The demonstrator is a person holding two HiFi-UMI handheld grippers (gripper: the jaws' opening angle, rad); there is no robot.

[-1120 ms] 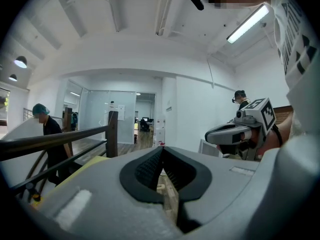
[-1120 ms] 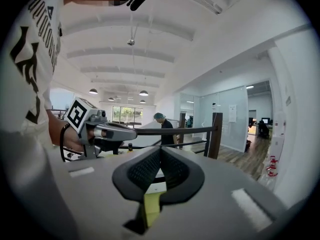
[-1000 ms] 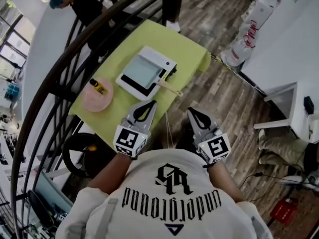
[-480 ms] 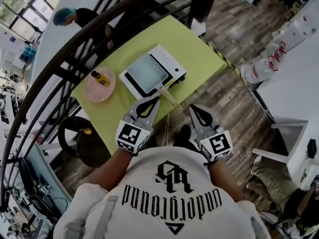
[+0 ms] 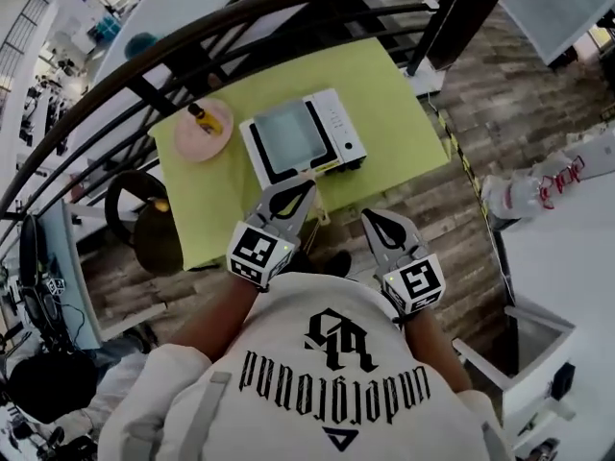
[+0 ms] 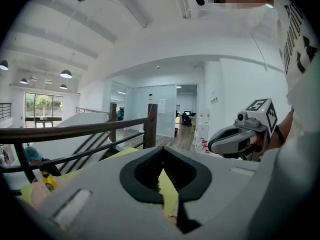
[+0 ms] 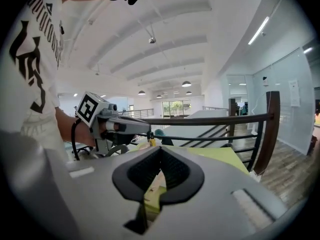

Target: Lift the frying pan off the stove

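A square grey frying pan (image 5: 291, 135) sits on a white stove (image 5: 343, 128) on the yellow-green table (image 5: 404, 113). Its wooden handle (image 5: 321, 212) points toward me. My left gripper (image 5: 303, 188) is shut and empty, its tip over the table's near edge beside the handle. My right gripper (image 5: 375, 217) is shut and empty, over the floor just off the table's near edge. In the left gripper view the jaws (image 6: 161, 153) meet with nothing in them, and the right gripper (image 6: 240, 136) shows at the right. The right gripper view shows shut jaws (image 7: 160, 151) and the left gripper (image 7: 117, 126).
A pink plate (image 5: 204, 131) with a small yellow bottle (image 5: 200, 115) lies left of the stove. A dark curved stair railing (image 5: 240, 12) runs behind the table. A black round seat (image 5: 144, 221) stands at the table's left. Plastic bottles (image 5: 538, 185) stand at the right.
My head view has swung, so the table now sits higher and more squarely ahead. Both grippers stay shut before my body; the left tip has come closer to the pan's handle.
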